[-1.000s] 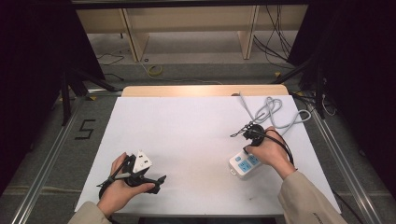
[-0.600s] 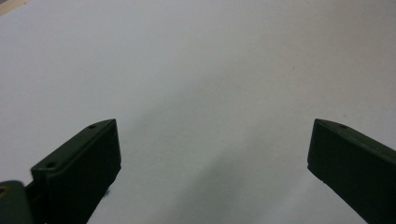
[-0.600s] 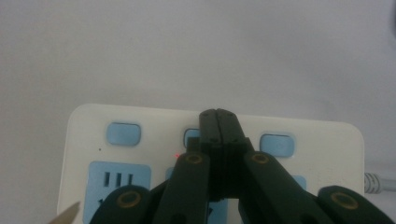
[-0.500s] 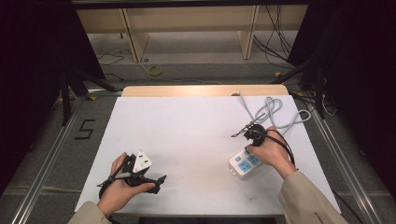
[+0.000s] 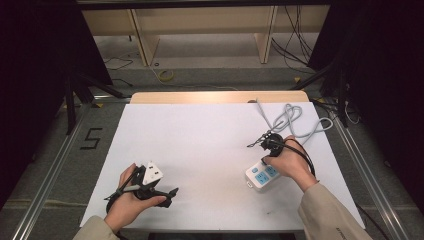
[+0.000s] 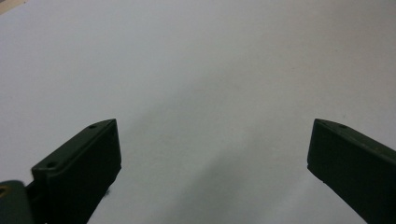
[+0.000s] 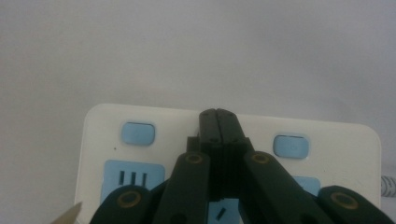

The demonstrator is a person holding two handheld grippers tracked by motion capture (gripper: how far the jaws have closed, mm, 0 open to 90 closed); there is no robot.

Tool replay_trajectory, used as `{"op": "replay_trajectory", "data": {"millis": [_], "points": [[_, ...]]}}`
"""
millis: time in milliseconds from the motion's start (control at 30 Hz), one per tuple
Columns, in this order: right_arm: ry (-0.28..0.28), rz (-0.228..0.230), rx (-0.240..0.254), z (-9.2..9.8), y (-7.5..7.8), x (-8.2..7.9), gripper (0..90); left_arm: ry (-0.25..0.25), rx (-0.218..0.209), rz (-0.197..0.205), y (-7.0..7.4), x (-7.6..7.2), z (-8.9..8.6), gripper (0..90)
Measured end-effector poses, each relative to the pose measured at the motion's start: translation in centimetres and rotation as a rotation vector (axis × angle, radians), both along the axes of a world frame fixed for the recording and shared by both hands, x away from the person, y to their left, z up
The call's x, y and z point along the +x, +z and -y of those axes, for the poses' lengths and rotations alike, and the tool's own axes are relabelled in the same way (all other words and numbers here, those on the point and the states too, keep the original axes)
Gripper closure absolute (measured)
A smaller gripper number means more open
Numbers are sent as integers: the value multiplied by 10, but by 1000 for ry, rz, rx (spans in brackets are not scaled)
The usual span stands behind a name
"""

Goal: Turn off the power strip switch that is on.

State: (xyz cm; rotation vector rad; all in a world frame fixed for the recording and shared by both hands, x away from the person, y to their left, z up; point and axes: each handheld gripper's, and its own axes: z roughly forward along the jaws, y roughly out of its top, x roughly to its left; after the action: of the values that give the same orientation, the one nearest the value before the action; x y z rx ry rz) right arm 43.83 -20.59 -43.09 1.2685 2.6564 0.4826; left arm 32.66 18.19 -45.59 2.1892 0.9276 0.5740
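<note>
The power strip (image 7: 140, 154) lies on the table (image 5: 200, 145) directly under the right gripper (image 7: 218, 116), whose jaws are closed together over its top between two buttons. Its cable (image 5: 292, 120) coils beyond it. The left gripper (image 6: 212, 154) sits well apart, jaws spread over bare table.

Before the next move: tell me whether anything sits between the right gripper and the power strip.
Nothing visible does. The right gripper, its fingers shut together, sits directly over the power strip, between its two blue buttons.
</note>
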Motion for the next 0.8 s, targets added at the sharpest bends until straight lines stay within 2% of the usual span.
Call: {"op": "replay_trajectory", "data": {"millis": [100, 233, 333, 500, 800], "points": [[-4, 8, -27, 0, 0, 0, 900, 0, -1, 0, 0, 0, 0, 24], [-19, 19, -15, 3, -1, 1, 900, -2, 1, 0, 0, 0, 0, 25], [-8, 17, -26, 1, 0, 0, 900, -2, 2, -1, 0, 1, 0, 25], [-5, 5, -17, 2, 0, 1, 900, -2, 2, -1, 0, 1, 0, 25], [-4, 17, -17, 3, -1, 2, 900, -1, 0, -1, 0, 1, 0, 25]]}}
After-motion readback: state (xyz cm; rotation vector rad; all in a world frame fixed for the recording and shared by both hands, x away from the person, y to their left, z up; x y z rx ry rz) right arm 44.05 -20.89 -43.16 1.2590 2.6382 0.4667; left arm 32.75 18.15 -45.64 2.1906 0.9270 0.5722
